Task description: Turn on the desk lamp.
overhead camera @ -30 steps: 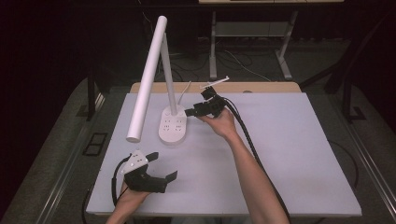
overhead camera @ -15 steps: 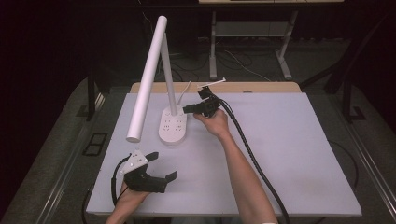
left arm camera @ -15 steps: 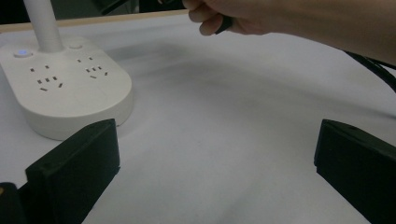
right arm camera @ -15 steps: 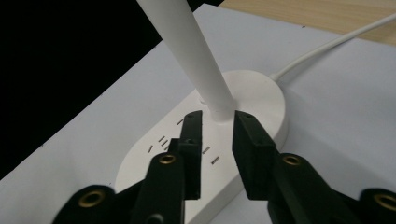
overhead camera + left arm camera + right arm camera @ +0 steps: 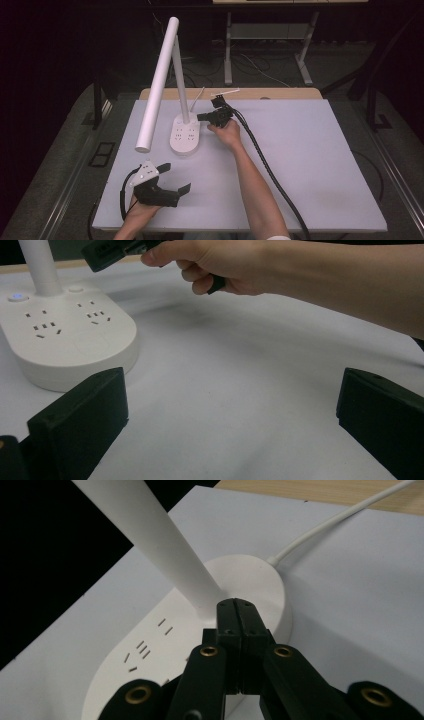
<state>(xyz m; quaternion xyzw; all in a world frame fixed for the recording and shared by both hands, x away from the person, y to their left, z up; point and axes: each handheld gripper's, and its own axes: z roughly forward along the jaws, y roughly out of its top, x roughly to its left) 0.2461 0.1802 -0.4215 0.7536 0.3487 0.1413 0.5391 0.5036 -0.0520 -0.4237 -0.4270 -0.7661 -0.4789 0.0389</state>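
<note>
A white desk lamp stands on an oval base (image 5: 184, 134) with power sockets in its top, at the back left of the white table. Its stem (image 5: 181, 85) leans back and its long tube head (image 5: 159, 80) slants down toward the front left. My right gripper (image 5: 202, 117) is shut with nothing between its jaws, its tips just over the base's right back part, close to the foot of the stem (image 5: 195, 587). My left gripper (image 5: 176, 178) rests open near the front left edge, facing the base (image 5: 65, 340). A blue light (image 5: 16, 296) glows on the base.
The lamp's white cord (image 5: 340, 517) runs off the back of the base toward a wooden strip (image 5: 280, 93) behind the white table (image 5: 310, 165). The right gripper's black cable (image 5: 270, 170) trails along the forearm to the front edge. Dark floor surrounds the table.
My right gripper has moved a little left and forward toward the lamp's stem over the base. The left gripper has stayed in place.
</note>
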